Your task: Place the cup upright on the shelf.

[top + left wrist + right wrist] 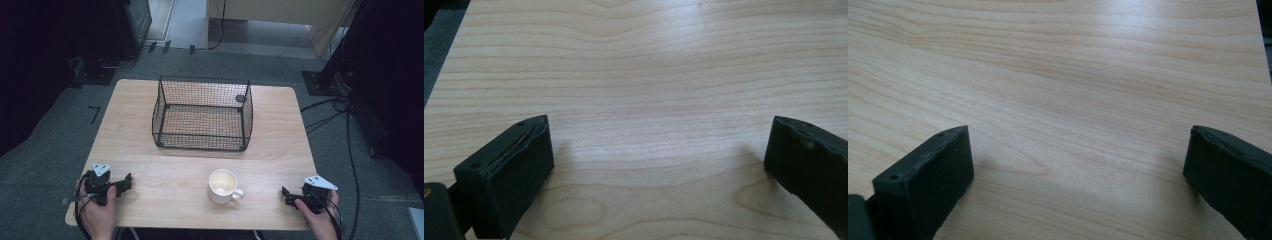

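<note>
You have a pale, wavy-grained wood table (150,175), a black wire-mesh basket (202,114), a white mug (223,186) with a cream inside, and black grippers, left (122,183) and right (287,195), each topped by a grey plate.

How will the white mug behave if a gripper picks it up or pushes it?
The mug looks like glazed ceramic, so probably stiff, breakable and somewhat slippery between jaws. It stands upright on a wide base on the flat table, so a low push should slide it rather than tip it. Its handle points right, which may make it turn when pushed.
</note>
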Tool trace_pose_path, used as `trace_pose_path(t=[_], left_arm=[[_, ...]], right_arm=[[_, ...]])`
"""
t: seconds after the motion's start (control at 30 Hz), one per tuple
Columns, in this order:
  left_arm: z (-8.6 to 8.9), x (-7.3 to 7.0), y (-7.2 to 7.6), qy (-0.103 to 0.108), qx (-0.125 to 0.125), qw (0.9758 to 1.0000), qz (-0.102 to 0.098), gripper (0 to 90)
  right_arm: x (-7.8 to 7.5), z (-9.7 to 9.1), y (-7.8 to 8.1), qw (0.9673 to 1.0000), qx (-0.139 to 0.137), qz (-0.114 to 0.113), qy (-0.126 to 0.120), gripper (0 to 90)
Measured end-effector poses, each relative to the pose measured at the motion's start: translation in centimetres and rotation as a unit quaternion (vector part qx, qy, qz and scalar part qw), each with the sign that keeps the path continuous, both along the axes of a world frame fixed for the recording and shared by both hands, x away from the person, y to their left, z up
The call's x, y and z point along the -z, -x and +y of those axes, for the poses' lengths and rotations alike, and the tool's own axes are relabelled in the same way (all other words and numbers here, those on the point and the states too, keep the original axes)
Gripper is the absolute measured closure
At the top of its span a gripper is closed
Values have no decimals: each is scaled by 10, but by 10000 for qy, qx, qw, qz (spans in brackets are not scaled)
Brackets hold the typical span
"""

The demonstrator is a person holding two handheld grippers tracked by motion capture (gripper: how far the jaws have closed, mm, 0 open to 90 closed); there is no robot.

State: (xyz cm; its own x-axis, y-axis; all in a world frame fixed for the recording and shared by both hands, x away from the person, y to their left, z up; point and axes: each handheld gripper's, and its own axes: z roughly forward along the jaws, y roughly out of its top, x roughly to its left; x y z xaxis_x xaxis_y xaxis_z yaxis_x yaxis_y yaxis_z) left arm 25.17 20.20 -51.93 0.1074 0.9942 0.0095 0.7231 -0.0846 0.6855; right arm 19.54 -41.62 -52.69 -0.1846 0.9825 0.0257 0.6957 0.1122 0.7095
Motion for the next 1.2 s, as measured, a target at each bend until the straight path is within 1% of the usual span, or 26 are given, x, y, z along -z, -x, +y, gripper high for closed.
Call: trace_pose_path(t=[0.1, 0.23, 0.3, 0.33, 0.37, 0.47, 0.5, 0.53, 0.63, 0.7, 0.73, 0.77, 0.87, 0.93, 0.97, 1.03, 1.2], left_arm=[[0, 0, 0, -2, 2, 10000, 2, 0], [0, 0, 0, 5, -4, 10000, -4, 0], [0, 0, 0, 5, -4, 10000, -4, 0], [0, 0, 0, 4, -3, 10000, -4, 0], [0, 0, 0, 5, -4, 10000, -5, 0], [0, 0, 0, -1, 1, 10000, 0, 0], [0, 0, 0, 2, 1, 10000, -1, 0], [0, 0, 0, -4, 5, 10000, 4, 0], [0, 0, 0, 5, -4, 10000, -5, 0], [0, 0, 0, 4, -3, 10000, -4, 0], [0, 0, 0, 5, -4, 10000, -5, 0], [0, 0, 0, 5, -5, 10000, -5, 0], [0, 0, 0, 0, 0, 10000, 0, 0], [0, 0, 0, 0, -1, 10000, 0, 0], [0, 0, 0, -3, 3, 10000, 4, 0], [0, 0, 0, 2, 0, 10000, 0, 0], [0, 0, 0, 2, 0, 10000, -1, 0]], right_arm=[[0, 1, 1, 10000, 50, 2, 0, 0], [-2, 3, 1, 10000, 44, 45, -25, 0], [-4, 6, 3, 9999, -33, 13, -139, 0], [-9, 10, 4, 9997, -95, -27, -237, 0], [-9, 10, 4, 9997, -95, -27, -237, 0], [-15, 17, 8, 9990, -270, -182, -312, 10], [-19, 22, 10, 9982, -328, -291, -410, 46], [-19, 22, 10, 9982, -328, -291, -410, 46], [-25, 30, 13, 9970, -407, -439, -489, 56], [-27, 36, 16, 9964, -435, -563, -469, 54], [-28, 39, 16, 9962, -473, -592, -433, 54], [-29, 41, 17, 9960, -489, -580, -467, 54], [-33, 49, 19, 9946, -649, -520, -620, 50], [-36, 55, 20, 9938, -765, -503, -631, 16], [-39, 61, 22, 9921, -901, -500, -722, 0], [-40, 63, 22, 9916, -942, -503, -731, 0], [-43, 80, 25, 9870, -1275, -519, -825, 0]])
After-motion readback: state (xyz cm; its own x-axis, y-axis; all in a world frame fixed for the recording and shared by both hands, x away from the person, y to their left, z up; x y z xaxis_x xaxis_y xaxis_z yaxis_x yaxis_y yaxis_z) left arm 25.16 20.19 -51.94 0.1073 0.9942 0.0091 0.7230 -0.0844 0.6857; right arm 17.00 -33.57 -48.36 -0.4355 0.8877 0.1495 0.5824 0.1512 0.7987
